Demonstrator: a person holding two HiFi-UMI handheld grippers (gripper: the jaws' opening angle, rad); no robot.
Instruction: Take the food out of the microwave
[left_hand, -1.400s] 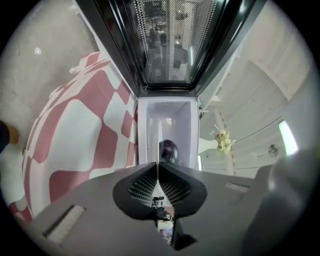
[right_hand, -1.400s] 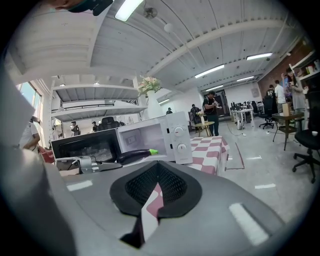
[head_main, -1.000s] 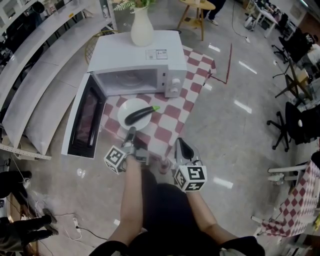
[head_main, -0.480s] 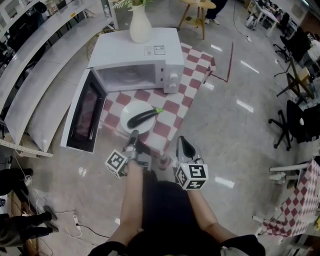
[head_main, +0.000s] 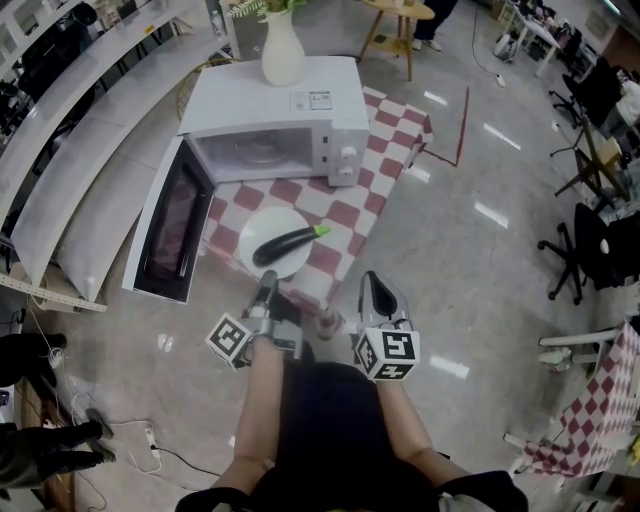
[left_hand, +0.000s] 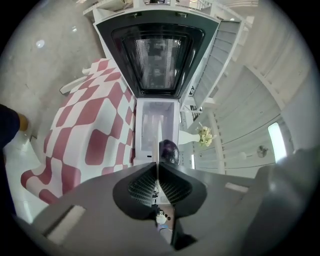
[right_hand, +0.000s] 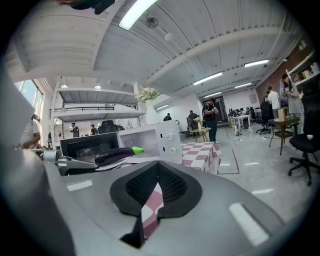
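Our left claw (left_hand: 158, 165) is pinched shut on the near rim of the plate (head_main: 264, 226). Its own view shows that rim edge-on as a thin white line between the jaws, with the eggplant (head_main: 288, 244) lying dark just past them. Our right claw (right_hand: 158, 164) is closed too, tips together on nothing, with only checked cloth behind.

Over the last second the plate has slid a little toward us, away from the mouth of the microwave (head_main: 275, 95), whose cavity shows empty and whose door (head_main: 175, 235) hangs wide open. So the food is out, and we judge that only letting go remains. The plate sits near the front edge of the checked surface (head_main: 352, 212); whether it rests fully on the cloth or is held just above it, we cannot tell.

The left claw is rolled on its side, with the left forearm (head_main: 262, 400) close to the body. The right is held level alongside, apart from the plate.
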